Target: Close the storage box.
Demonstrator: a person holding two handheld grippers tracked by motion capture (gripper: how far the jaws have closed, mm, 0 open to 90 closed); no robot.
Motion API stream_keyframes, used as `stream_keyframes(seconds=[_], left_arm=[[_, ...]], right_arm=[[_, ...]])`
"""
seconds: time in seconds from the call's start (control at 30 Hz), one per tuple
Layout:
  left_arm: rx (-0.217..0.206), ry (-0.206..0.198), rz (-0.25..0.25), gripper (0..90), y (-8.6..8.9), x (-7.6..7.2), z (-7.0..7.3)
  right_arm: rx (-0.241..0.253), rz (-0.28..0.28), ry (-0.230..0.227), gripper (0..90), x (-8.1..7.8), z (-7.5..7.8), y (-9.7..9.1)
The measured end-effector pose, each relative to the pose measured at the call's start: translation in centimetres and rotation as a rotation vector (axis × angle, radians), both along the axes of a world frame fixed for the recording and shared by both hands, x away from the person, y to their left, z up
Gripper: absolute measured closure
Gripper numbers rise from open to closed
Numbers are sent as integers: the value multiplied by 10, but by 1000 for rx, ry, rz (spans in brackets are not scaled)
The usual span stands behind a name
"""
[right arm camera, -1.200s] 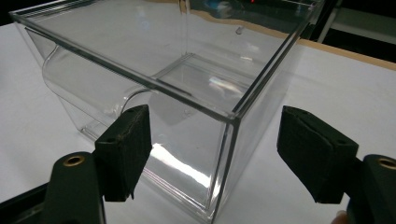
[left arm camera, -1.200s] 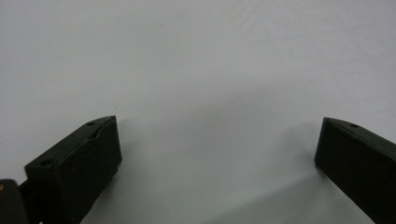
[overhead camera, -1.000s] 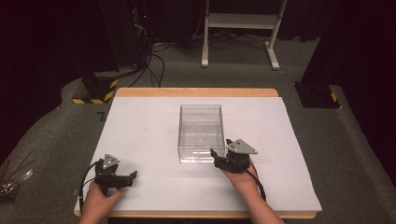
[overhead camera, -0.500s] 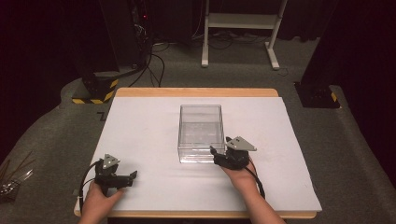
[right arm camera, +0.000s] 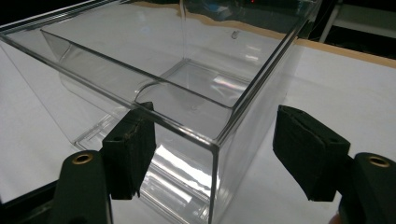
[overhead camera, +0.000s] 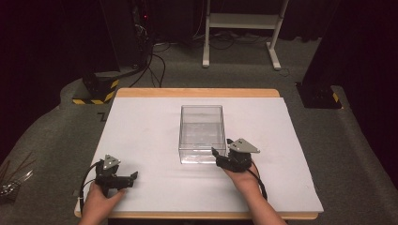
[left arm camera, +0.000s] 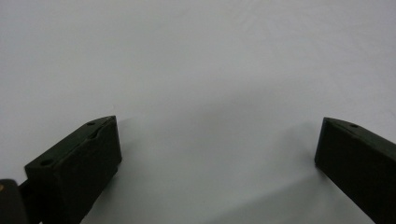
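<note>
A clear plastic box with no lid stands upright in the middle of the white-covered table. My right gripper sits at the box's near right corner, open. In the right gripper view its jaws straddle that corner of the box: one fingertip lies in front of the near wall, the other off the side wall, and neither clearly touches it. My left gripper rests low at the table's front left, well away from the box. It is open wide over bare white sheet.
A wooden table edge runs along the far side. On the floor beyond are a black stand with yellow-black stripes, white frame legs and a black pillar base. White sheet lies bare on both sides of the box.
</note>
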State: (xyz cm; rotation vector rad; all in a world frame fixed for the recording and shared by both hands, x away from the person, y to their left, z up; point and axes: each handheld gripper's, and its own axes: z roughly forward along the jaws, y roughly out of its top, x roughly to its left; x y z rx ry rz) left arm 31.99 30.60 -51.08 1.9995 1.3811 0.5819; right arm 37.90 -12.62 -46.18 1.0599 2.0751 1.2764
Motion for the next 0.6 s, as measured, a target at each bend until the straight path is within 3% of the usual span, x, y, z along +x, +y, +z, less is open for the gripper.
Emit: stream_keyframes(seconds=[0.47,0.6], left_arm=[[2,-1,-1,6,0,0,0],[2,-1,-1,6,0,0,0]], right_arm=[[8,32,-1,304,-18,2,-5],[7,28,9,304,-27,1,-15]])
